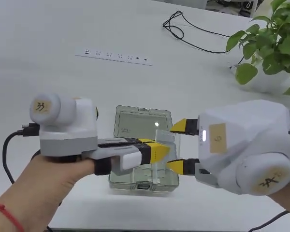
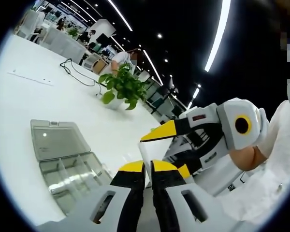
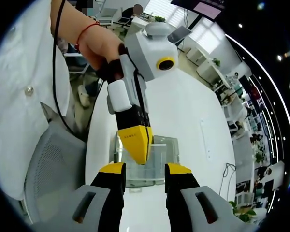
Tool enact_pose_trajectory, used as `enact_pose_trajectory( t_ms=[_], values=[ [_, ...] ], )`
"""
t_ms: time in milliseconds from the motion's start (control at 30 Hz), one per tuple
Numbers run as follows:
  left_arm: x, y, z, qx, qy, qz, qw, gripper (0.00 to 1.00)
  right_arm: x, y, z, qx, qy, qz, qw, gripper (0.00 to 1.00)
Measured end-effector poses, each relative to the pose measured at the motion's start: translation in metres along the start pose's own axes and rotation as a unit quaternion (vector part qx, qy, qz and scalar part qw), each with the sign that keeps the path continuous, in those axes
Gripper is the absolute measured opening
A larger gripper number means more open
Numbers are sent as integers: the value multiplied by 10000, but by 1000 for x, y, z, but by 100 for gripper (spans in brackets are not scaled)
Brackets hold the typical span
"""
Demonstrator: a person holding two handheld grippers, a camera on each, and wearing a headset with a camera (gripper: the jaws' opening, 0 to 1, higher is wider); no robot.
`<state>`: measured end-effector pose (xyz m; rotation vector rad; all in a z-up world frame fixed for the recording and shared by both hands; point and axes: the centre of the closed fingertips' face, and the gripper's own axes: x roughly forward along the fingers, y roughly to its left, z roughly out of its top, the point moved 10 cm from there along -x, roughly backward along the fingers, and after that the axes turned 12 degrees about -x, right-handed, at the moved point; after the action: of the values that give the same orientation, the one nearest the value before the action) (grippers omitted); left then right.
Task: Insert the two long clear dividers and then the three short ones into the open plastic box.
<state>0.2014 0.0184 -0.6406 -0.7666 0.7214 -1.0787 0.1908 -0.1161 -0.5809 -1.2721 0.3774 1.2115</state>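
Note:
The open clear plastic box (image 1: 135, 180) lies on the white table with its lid (image 1: 142, 121) folded back; clear dividers stand inside it (image 2: 70, 171). My left gripper (image 1: 159, 151) reaches in from the left above the box, shut on a clear divider (image 1: 168, 141) that stands upright at its tips (image 2: 148, 166). Facing it from the right, my right gripper (image 1: 176, 146) is open, one yellow jaw above and one below the divider. In the right gripper view my right gripper (image 3: 145, 169) stands open under the left gripper's yellow tip (image 3: 135, 140).
A white power strip (image 1: 117, 55) lies further back on the table. A black cable (image 1: 183, 29) loops at the far side, and a potted plant (image 1: 270, 48) stands at the right. The table's front edge runs just below the box.

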Motion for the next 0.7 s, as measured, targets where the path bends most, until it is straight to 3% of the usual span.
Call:
enact_pose_trajectory(
  t_ms=[467, 700],
  values=[
    [-1, 1, -1, -562, -181, -50, 9982, 0, -2, -2, 2, -232, 65, -70, 9997, 33],
    [0, 2, -1, -643, -274, -58, 9975, 0, -2, -3, 3, -289, 80, -95, 9995, 33]
  ],
)
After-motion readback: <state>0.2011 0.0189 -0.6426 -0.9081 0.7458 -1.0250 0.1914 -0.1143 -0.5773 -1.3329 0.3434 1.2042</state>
